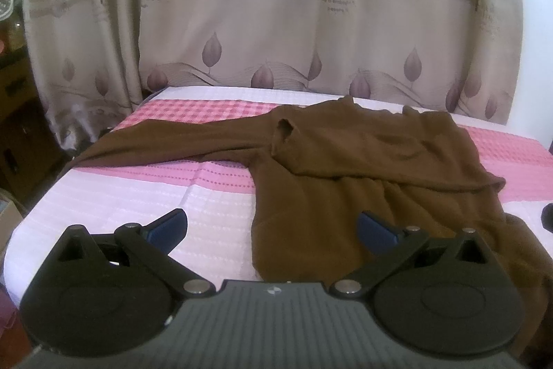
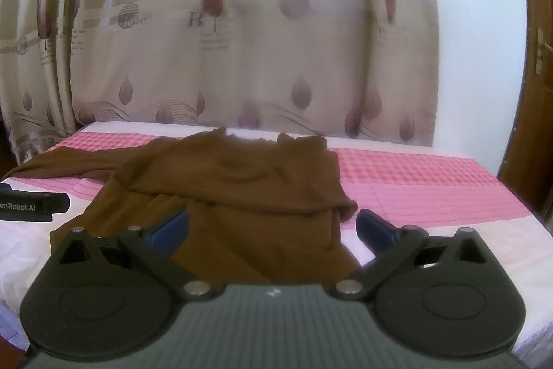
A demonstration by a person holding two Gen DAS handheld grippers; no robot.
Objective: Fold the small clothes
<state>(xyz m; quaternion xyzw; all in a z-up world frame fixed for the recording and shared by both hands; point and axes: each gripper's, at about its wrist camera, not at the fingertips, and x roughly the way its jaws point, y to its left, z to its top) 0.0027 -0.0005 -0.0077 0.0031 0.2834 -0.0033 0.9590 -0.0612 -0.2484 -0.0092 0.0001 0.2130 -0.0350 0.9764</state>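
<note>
Left wrist: curtain (image 1: 276, 40) behind bed (image 1: 121, 196); brown sweater (image 1: 345, 168) half-folded

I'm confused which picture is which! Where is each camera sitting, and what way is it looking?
Left wrist view: sits on the left gripper, looks forward across the bed at the brown top and the curtain; its own open blue fingers show.
Right wrist view: sits on the right gripper, faces the same way, nearer the top's right side; its open fingers show, and the left gripper pokes in at the left edge.
Both share the brown top, pink bed cover and curtain.
</note>
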